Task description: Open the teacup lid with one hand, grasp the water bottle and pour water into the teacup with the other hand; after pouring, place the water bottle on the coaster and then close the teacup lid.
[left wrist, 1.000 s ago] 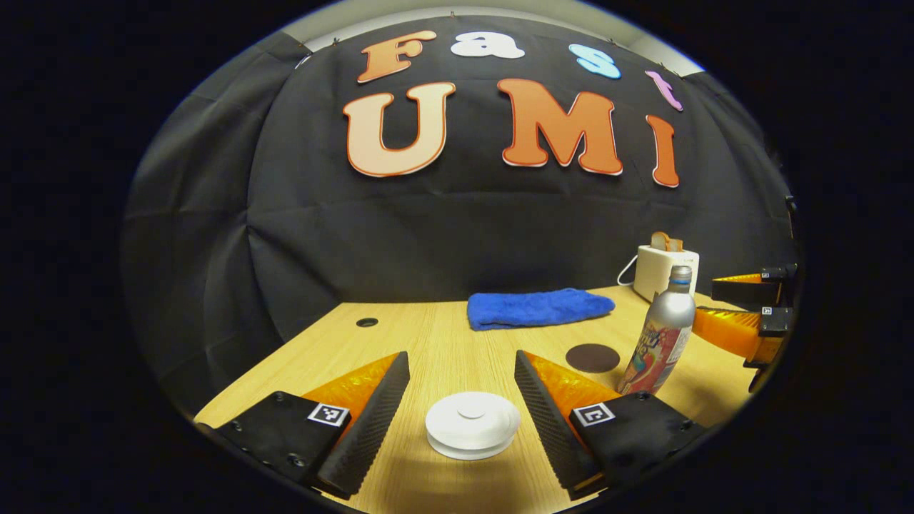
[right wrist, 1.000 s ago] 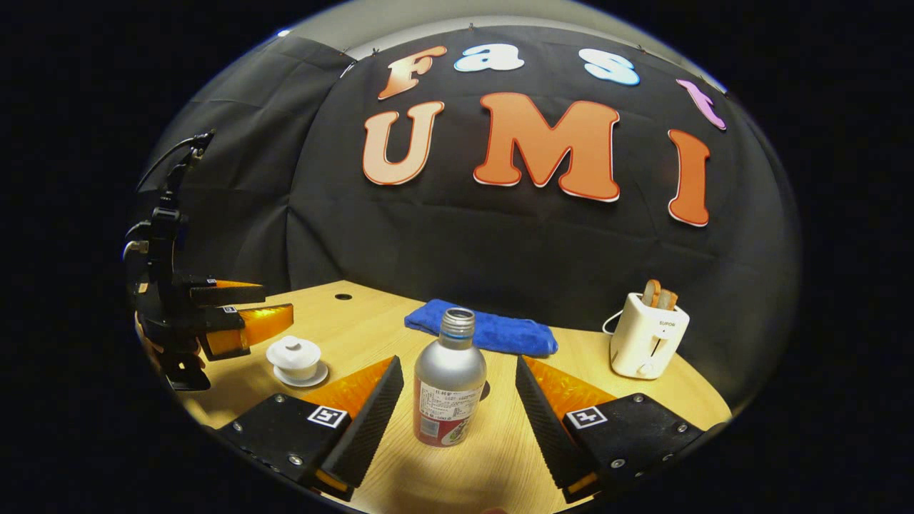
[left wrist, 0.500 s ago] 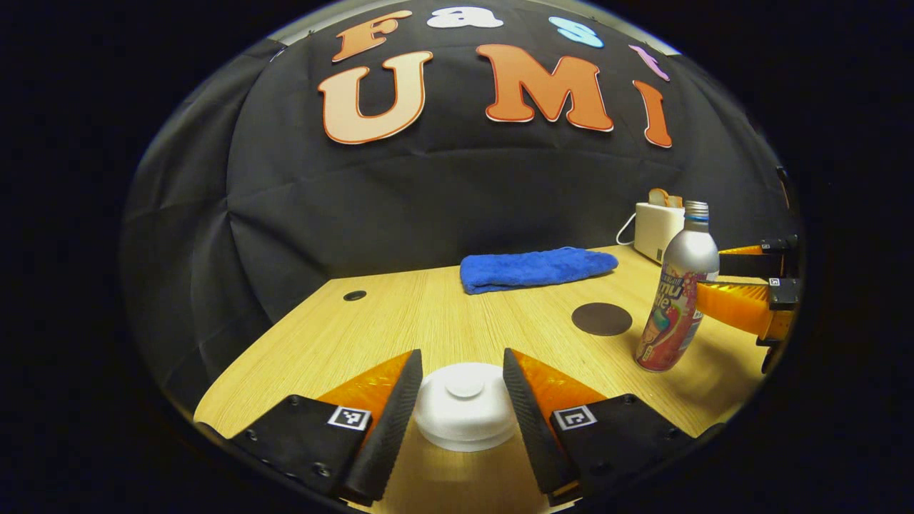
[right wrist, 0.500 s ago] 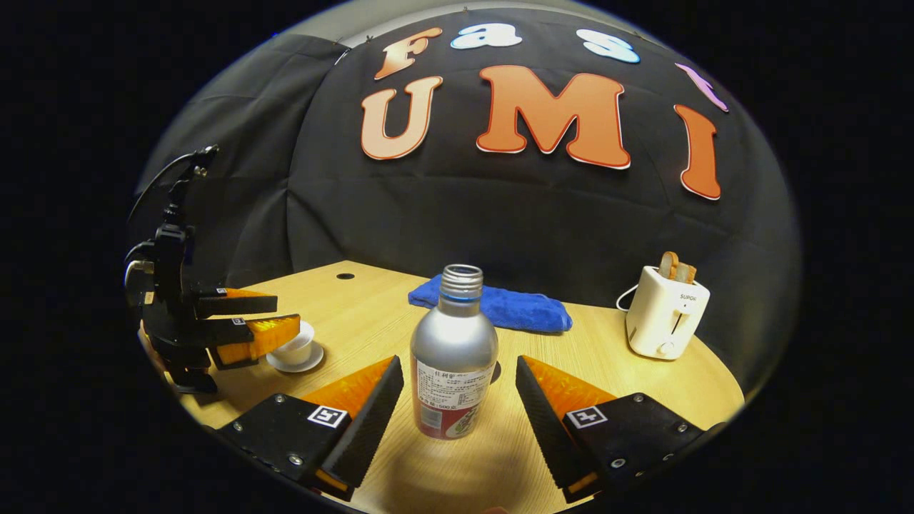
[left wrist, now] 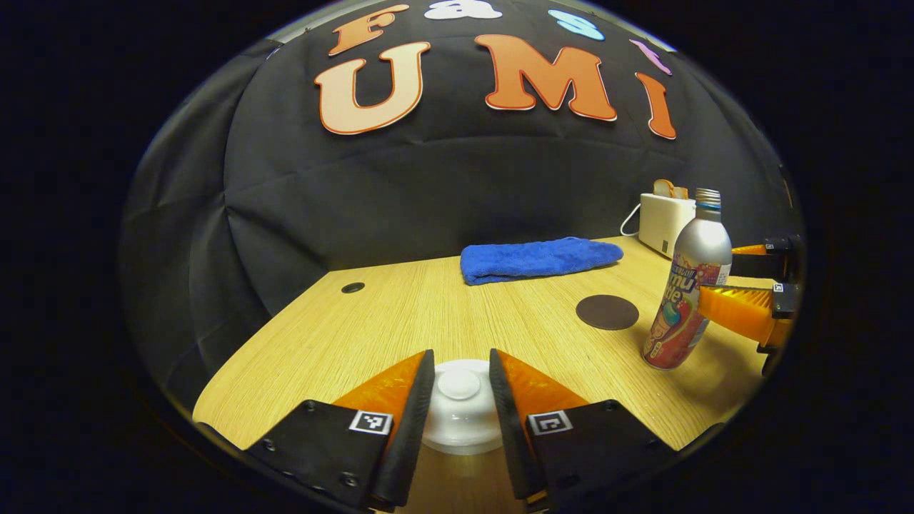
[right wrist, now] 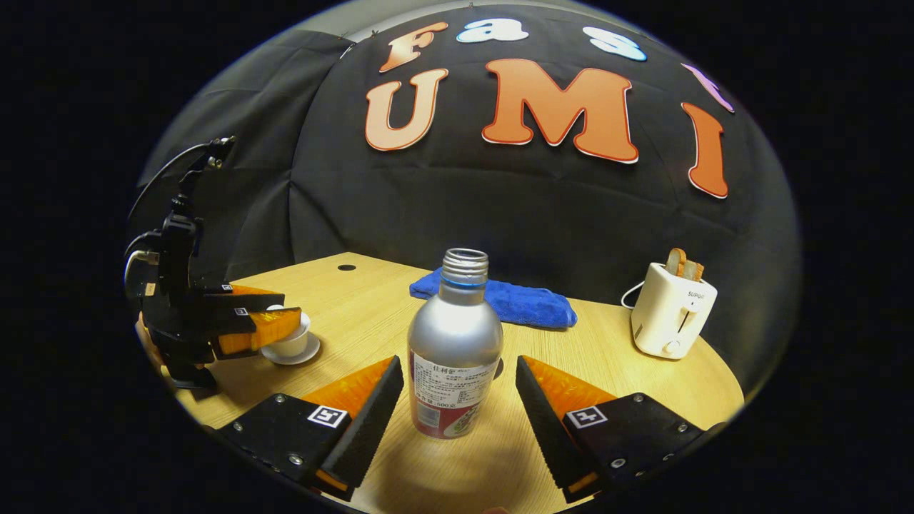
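Narrowed since the earlier frames, the left tool's jaws are now drawn in against the sides of the teacup lid, where half a second ago a gap was left on each flank; whether both fingers truly press on the lid cannot be told. The lid is seen low between the fingers in the left gripper view, seated on the teacup, which is set on its saucer at the near left edge of the worktop. The water bottle is stood upright and uncapped between the right tool's fingers, which are spread wide with clear space on both sides, nothing being gripped. The bottle has been brought closer in the right gripper view than a second ago. The round dark coaster is laid just beside the bottle, with a folded blue cloth and a white toaster placed farther back.
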The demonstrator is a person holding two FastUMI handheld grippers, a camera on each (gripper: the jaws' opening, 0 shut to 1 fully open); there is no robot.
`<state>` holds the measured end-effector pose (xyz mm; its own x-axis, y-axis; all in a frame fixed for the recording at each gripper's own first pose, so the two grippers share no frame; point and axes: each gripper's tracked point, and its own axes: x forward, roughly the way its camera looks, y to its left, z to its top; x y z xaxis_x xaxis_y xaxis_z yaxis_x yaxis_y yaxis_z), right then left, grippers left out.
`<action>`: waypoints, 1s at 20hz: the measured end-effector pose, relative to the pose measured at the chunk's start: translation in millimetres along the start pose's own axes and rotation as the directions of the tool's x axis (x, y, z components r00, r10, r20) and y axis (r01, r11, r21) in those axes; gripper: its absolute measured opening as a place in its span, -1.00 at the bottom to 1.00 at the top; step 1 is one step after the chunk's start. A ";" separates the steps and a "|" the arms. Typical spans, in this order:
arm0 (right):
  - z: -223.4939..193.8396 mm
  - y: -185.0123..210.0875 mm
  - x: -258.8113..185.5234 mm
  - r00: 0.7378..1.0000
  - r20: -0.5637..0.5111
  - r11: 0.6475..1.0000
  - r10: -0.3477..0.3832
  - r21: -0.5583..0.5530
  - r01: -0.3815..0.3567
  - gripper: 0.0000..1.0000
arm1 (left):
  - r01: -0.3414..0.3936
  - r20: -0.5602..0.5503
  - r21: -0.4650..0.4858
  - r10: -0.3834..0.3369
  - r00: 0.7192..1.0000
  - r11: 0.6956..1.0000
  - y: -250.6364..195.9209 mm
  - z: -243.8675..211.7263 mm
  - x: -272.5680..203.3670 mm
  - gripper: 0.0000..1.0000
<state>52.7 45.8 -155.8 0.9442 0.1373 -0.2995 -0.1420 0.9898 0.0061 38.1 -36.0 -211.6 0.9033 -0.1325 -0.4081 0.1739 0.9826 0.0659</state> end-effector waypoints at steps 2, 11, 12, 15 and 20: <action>-0.3 0.3 1.9 1.000 -0.001 1.000 0.002 0.005 -0.002 0.92 | 0.000 -0.003 0.005 0.000 1.000 1.000 -1.7 -0.9 0.2 -0.06; -7.2 0.7 8.8 1.000 -0.027 1.000 0.001 0.008 -0.001 0.91 | -0.003 0.045 -0.027 0.004 0.999 1.000 2.3 9.7 -0.7 -0.31; -8.4 0.9 8.9 0.999 -0.034 1.000 0.002 0.008 -0.002 0.91 | -0.005 0.056 -0.030 0.006 0.998 1.000 2.9 11.4 -2.3 -0.31; -13.0 3.6 13.3 0.998 -0.056 1.000 0.013 0.004 -0.013 0.91 | -0.010 0.080 -0.038 0.013 0.997 0.999 4.4 17.0 -6.5 -0.32; -20.4 10.6 20.3 0.994 -0.104 1.000 0.018 -0.011 -0.019 0.87 | -0.042 0.109 -0.058 0.048 0.993 0.997 21.6 27.8 -16.4 -0.32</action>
<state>64.3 58.4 -181.3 0.9057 0.1502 -0.3965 -0.1632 0.9866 0.0010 38.0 -16.3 -178.2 0.9479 -0.0988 -0.3028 0.1130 0.9931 0.0300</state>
